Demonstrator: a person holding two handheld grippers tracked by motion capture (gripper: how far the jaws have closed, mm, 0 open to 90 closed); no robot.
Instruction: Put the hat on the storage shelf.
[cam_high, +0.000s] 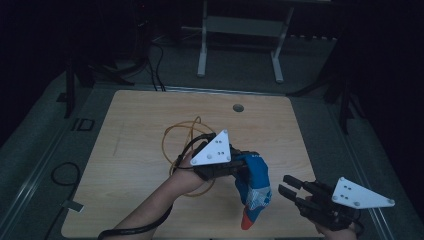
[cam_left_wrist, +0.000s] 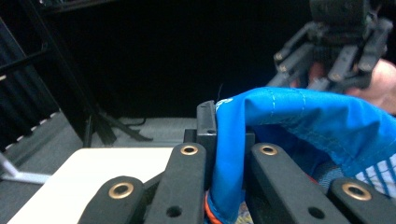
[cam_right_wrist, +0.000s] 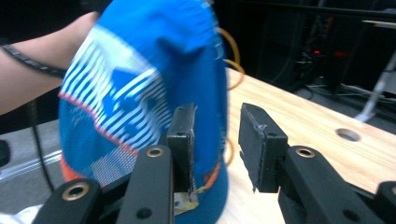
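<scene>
My left hand-held gripper (cam_high: 239, 165) pinches the top of a blue sock (cam_high: 254, 187), which hangs above the surface (cam_high: 130, 150). My right hand-held gripper (cam_high: 290, 187) sits just beside the sock, jaws partly apart and holding nothing.

- Left gripper (cam_high: 239, 167) up over the table (cam_high: 125, 165), jaws clamped on top edge of blue sock (cam_high: 254, 187).
- Sock hangs down, orange toe at the bottom, near table's front edge.
- Right gripper (cam_high: 290, 186) just beside sock on its right, jaws apart, nothing btwn them, not touching it.
- Orange cable (cam_high: 172, 132) looped on table behind left hand.
</scene>
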